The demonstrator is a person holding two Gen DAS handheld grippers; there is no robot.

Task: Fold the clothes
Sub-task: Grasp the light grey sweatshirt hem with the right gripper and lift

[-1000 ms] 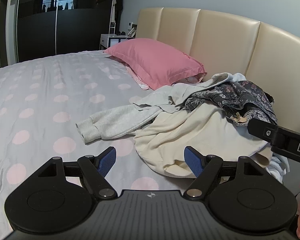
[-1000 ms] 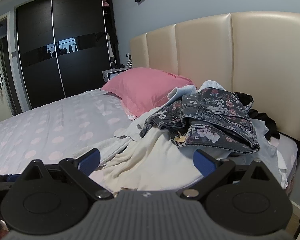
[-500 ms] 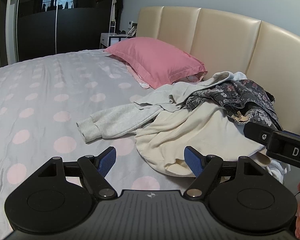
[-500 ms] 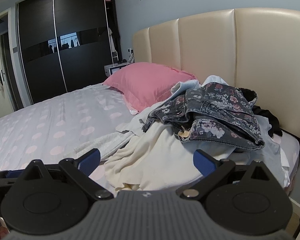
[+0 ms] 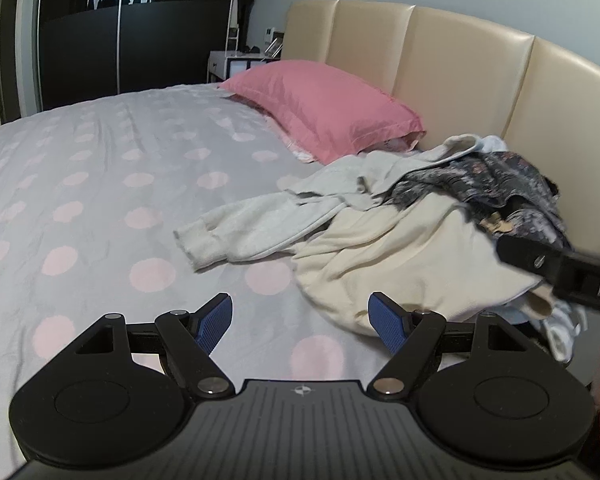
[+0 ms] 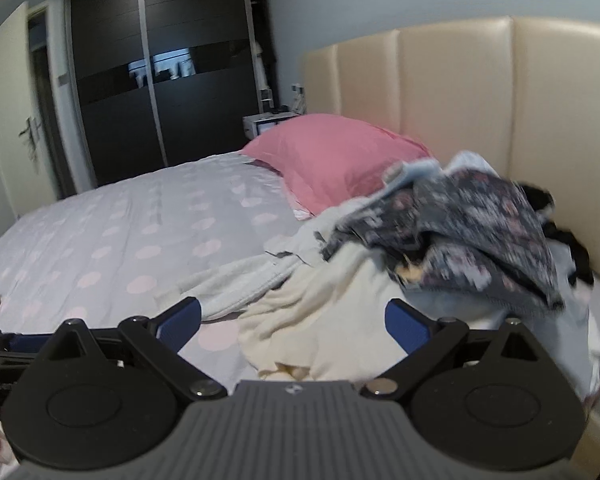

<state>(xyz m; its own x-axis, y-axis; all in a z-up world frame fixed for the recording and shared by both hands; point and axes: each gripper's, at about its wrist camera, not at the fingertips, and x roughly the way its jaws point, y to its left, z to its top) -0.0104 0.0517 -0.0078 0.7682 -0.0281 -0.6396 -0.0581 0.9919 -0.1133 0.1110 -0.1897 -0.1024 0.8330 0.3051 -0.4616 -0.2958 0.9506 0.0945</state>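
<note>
I hold the left gripper (image 5: 300,322) low over the dotted bedspread (image 5: 100,184), its blue pads spread wide with nothing between them; the right gripper (image 6: 292,320) is likewise gaping and empty, and its view is smeared by motion. The clothes lie in a loose heap ahead and to the right of both tools, against the headboard (image 5: 460,72): a cream garment (image 5: 400,256) nearest my left fingers, a grey sweatshirt (image 5: 252,228) trailing a sleeve out to the left, a floral denim piece (image 6: 480,232) on top; none of what I see is folded, though a pale scrap at the far left edge of the right view is too small to read. I judge it best to take one garment alone, pinching a hem or cuff and not a bunched middle, then drag it onto the bare spread to the left; the layers overlap, so a careless lift may bring neighbours along. I see no basket or bin; the bed alone bears the pile, beside the pink pillow (image 5: 320,108).
</note>
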